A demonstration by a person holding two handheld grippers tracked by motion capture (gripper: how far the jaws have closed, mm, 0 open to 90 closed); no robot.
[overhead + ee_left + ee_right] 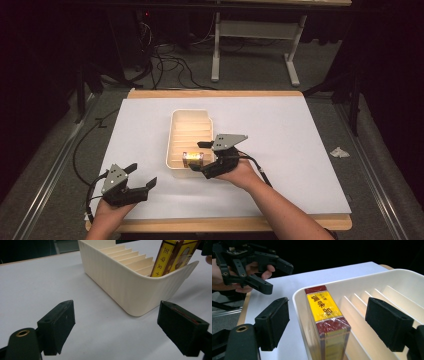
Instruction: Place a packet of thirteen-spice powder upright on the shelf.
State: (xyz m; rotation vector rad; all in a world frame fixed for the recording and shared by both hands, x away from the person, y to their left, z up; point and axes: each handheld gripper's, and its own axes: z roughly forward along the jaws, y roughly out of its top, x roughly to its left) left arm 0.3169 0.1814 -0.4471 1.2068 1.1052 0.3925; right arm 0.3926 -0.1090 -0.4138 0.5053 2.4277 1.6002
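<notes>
A cream slotted tray [176, 131] sits mid-table on a white sheet. A yellow and maroon box [193, 158] stands on edge in the slot at its near end, leaning a little in the left gripper view [172, 257]. My right gripper [196, 156] is open at that end of the tray. In the right gripper view [329, 315] the wide-apart jaws flank the box [324, 307] without touching it. My left gripper [143, 173] is open and holds nothing at the front left of the sheet. Its jaws [118, 312] face the tray's near corner [120, 282].
The other slots of the tray [352, 281] hold nothing. The left gripper [276, 277] shows beyond the tray in the right gripper view. White sheet [280, 150] stretches bare on both sides of the tray. On the floor lie cables [165, 65] and a crumpled paper [340, 152].
</notes>
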